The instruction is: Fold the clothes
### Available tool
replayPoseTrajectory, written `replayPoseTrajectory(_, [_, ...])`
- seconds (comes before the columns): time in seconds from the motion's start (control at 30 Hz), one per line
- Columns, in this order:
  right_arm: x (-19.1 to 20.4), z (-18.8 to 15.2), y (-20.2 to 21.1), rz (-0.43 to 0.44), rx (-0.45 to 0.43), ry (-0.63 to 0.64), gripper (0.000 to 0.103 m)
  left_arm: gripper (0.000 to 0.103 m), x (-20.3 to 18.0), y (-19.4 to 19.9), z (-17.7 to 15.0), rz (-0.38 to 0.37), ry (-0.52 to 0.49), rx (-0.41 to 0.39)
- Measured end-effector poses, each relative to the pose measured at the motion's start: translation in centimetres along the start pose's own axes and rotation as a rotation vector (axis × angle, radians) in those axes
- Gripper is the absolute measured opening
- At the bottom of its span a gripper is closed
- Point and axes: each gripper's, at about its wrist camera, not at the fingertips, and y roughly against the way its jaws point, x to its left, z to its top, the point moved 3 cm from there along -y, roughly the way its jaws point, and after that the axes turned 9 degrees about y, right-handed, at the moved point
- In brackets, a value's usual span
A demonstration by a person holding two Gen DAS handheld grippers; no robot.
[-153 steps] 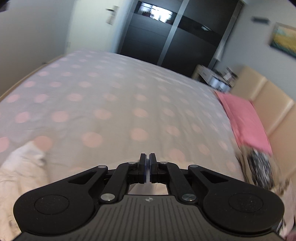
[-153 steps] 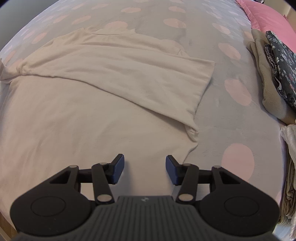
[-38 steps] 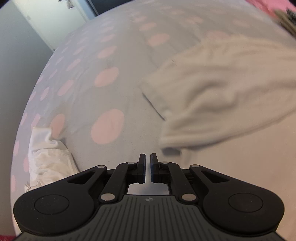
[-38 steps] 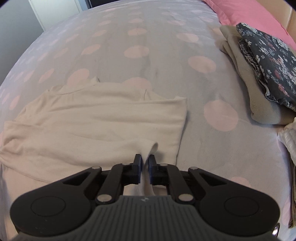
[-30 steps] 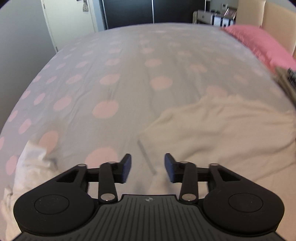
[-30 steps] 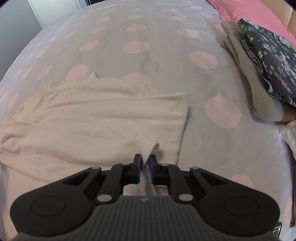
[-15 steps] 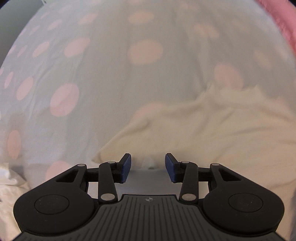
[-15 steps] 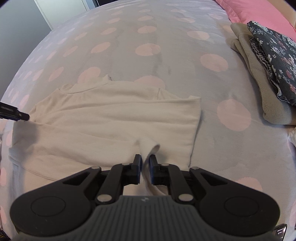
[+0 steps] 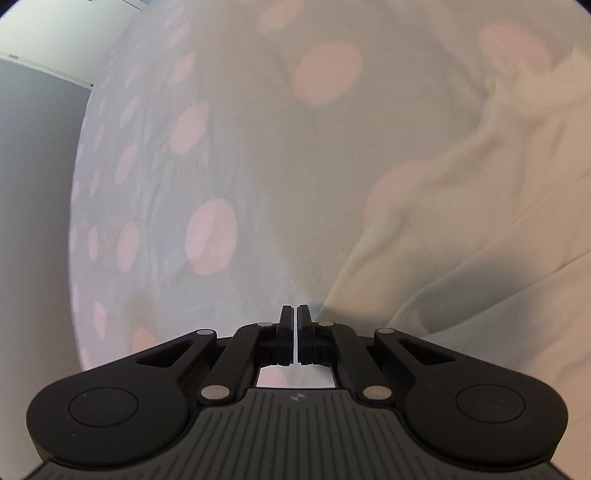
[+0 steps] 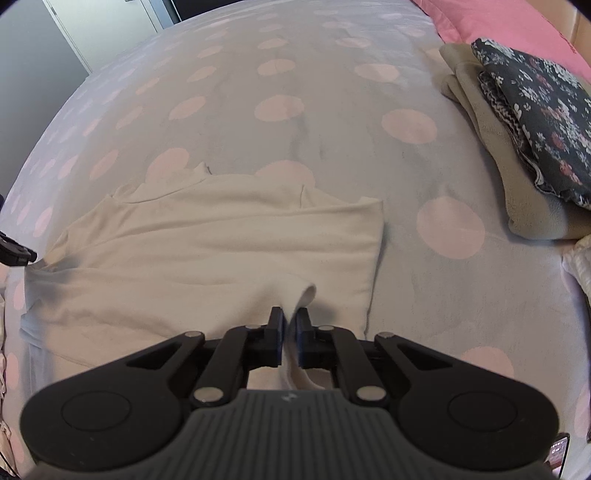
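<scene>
Left wrist view: the left gripper (image 9: 296,312) is hovering low over the dotted bedspread (image 9: 258,155), its jaws pressed nearly together with only a thin slit showing between them. Whether any fabric is caught in that slit cannot be told; the edge of the cream shirt (image 9: 480,221) is lying just beside the right fingertip and running up and away to the right in soft, blurred ridges.

Right wrist view: the same cream shirt (image 10: 221,236) is lying across the near middle of the bedspread (image 10: 332,110), partly doubled over, with a straight folded edge at its right side. The left gripper (image 10: 14,254) is showing as a dark tip at the garment's far left edge. The right gripper (image 10: 290,317) is pinching a raised tuck of the shirt's near hem, the cloth standing up between the blue pads and trailing back under the tool. To the right, a stack of folded clothes (image 10: 517,122) is resting near a pink pillow (image 10: 498,22).

Handling: the garment is appearing light, limp and unbreakable; it is likely to sag and crease wherever unsupported, and a thin knit may slip from a shallow bite. Holds at hems or corners, one per gripper and well apart, are judged best for keeping the edge taut.
</scene>
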Motion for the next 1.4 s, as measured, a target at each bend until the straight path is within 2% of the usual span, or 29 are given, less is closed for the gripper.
replayPoseTrajectory(0.07, [0.1, -0.1, -0.2, 0.002, 0.007, 0.002, 0.008, 0.0, 0.7, 1.7, -0.5, -0.087, -0.012, -0.08])
replayPoseTrajectory(0.17, [0.2, -0.1, -0.4, 0.007, 0.013, 0.001, 0.008, 0.011, 0.9, 3.5, -0.5, -0.223, -0.063, -0.106])
replayPoseTrajectory(0.23, [0.2, -0.1, -0.4, 0.008, 0.013, 0.0, 0.008, 0.027, 1.0, 3.8, -1.1, -0.255, -0.077, -0.081])
replayPoseTrajectory(0.3, [0.3, -0.1, -0.3, 0.006, 0.011, -0.001, 0.008, 0.03, 1.1, 3.8, -1.4, -0.238, -0.062, -0.05])
replayPoseTrajectory(0.5, [0.5, -0.1, -0.1, 0.009, 0.008, 0.004, 0.008, 0.029, 2.8, 3.2, -2.3, -0.317, 0.12, -0.04])
replayPoseTrajectory(0.57, [0.6, 0.0, 0.1, 0.014, 0.006, 0.006, 0.008, 0.006, 3.4, 3.0, -2.6, -0.343, 0.181, -0.037])
replayPoseTrajectory(0.6, [0.7, 0.0, 0.2, 0.018, 0.005, 0.006, 0.008, 0.002, 3.7, 2.9, -2.7, -0.356, 0.212, -0.036])
replayPoseTrajectory(0.73, [1.4, 0.0, 1.8, 0.074, -0.007, 0.019, 0.008, 0.002, 5.0, 2.5, -3.3, -0.408, 0.336, -0.03])
replayPoseTrajectory(0.83, [2.2, 0.0, 3.8, 0.17, -0.014, 0.024, 0.008, 0.002, 7.3, 2.3, -4.0, -0.446, 0.427, -0.038])
replayPoseTrajectory(0.97, [2.7, 0.6, 7.4, 0.264, -0.104, 0.022, 0.008, 0.002, 9.8, 1.7, -4.8, -0.48, 0.557, -0.06])
replayPoseTrajectory(1.07, [1.7, 1.5, 9.8, 0.317, -0.182, -0.03, 0.008, 0.002, 11.1, 1.8, -5.2, -0.517, 0.626, -0.088])
replayPoseTrajectory(1.27, [-1.0, 2.9, 9.1, 0.323, -0.215, -0.17, 0.008, 0.002, 10.7, 1.9, -4.7, -0.5, 0.666, -0.127])
replayPoseTrajectory(1.4, [-1.9, 3.3, 6.0, 0.244, -0.171, -0.198, 0.008, 0.007, 10.1, 1.9, -4.1, -0.479, 0.686, -0.153])
